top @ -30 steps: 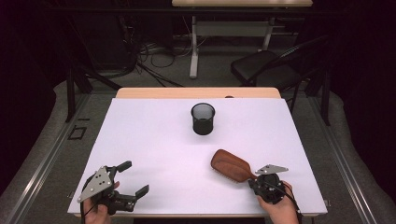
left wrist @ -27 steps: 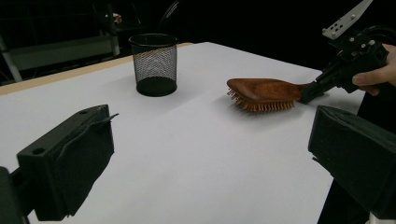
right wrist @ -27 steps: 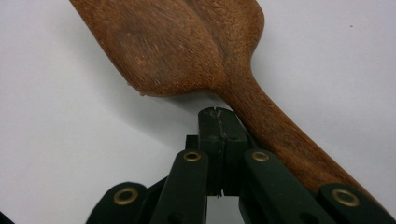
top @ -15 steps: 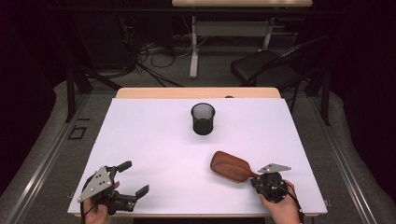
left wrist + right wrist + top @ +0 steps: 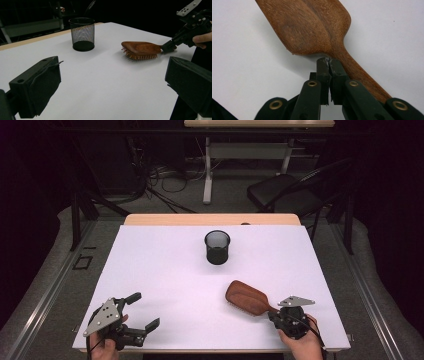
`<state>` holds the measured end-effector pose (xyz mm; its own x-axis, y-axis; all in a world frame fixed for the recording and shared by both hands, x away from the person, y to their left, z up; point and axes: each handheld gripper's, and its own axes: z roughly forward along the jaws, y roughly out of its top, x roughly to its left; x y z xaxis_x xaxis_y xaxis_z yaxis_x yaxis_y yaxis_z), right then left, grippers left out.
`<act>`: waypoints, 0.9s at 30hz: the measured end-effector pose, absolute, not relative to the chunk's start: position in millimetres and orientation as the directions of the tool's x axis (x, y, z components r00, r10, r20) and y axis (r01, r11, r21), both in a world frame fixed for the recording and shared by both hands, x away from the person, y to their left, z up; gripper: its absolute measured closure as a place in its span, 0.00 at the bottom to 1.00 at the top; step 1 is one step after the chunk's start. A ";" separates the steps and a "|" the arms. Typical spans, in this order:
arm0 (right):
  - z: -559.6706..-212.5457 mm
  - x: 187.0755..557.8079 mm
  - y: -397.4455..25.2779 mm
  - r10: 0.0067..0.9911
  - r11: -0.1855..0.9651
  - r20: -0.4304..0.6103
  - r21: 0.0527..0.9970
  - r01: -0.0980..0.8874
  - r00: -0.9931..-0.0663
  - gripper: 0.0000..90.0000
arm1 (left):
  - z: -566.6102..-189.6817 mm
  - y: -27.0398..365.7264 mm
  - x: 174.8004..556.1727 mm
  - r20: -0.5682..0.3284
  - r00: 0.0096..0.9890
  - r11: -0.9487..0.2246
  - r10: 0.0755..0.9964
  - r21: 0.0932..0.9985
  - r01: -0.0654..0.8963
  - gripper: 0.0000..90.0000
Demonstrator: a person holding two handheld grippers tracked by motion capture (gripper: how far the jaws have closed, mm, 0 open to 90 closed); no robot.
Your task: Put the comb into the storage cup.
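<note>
The hairbrush [image 5: 248,298] lay bristles-down near the table's [image 5: 165,265] front right corner. Right tongs [image 5: 328,62] were pressed together beside its handle (no grip evident); left tongs [image 5: 141,310] stood wide. Recommended: reopen and straddle the handle squarely.

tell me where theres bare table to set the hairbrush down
Free: the wide stretch between the left gripper and the hairbrush, and both sides of the mesh cup. Crowded only at the near right corner, around the right gripper.
</note>
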<state>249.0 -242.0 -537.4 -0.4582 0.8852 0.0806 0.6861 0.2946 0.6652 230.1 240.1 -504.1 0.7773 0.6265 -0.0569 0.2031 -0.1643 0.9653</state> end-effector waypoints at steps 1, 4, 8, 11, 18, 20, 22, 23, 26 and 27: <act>-535.6 247.5 -242.6 0.885 0.291 0.080 0.675 0.678 -0.460 0.96 | -504.1 240.0 230.2 -0.057 0.777 -0.164 0.627 0.966 0.203 0.00; -533.8 246.7 -243.4 0.884 0.293 0.075 0.680 0.672 -0.462 0.95 | -504.2 239.8 230.3 -0.057 0.778 -0.164 0.626 0.965 0.202 0.00; -531.7 245.8 -243.9 0.885 0.284 0.078 0.690 0.666 -0.459 0.90 | -504.3 239.8 230.5 -0.058 0.778 -0.162 0.626 0.966 0.203 0.00; -529.7 245.8 -246.8 0.882 0.280 0.080 0.702 0.654 -0.464 0.83 | -504.6 239.9 230.7 -0.061 0.779 -0.160 0.624 0.966 0.204 0.00; -529.6 246.7 -249.7 0.882 0.272 0.083 0.713 0.646 -0.464 0.69 | -504.7 239.5 231.0 -0.061 0.778 -0.163 0.625 0.965 0.207 0.00; -530.0 247.3 -249.0 0.878 0.279 0.080 0.715 0.642 -0.471 0.64 | -504.9 239.4 231.1 -0.063 0.779 -0.161 0.624 0.965 0.206 0.00; -530.5 247.6 -248.7 0.877 0.279 0.083 0.715 0.642 -0.474 0.62 | -504.9 239.4 231.0 -0.063 0.778 -0.160 0.625 0.965 0.206 0.00; -531.2 248.3 -247.8 0.871 0.292 0.083 0.705 0.646 -0.484 0.57 | -504.9 239.4 231.0 -0.063 0.778 -0.159 0.625 0.965 0.207 0.00; -532.5 248.6 -246.3 0.872 0.297 0.074 0.706 0.642 -0.485 0.53 | -505.1 239.1 230.9 -0.061 0.774 -0.162 0.630 0.965 0.208 0.00; -532.6 249.7 -245.9 0.869 0.298 0.077 0.707 0.641 -0.488 0.49 | -505.1 239.0 230.9 -0.061 0.774 -0.162 0.630 0.965 0.208 0.00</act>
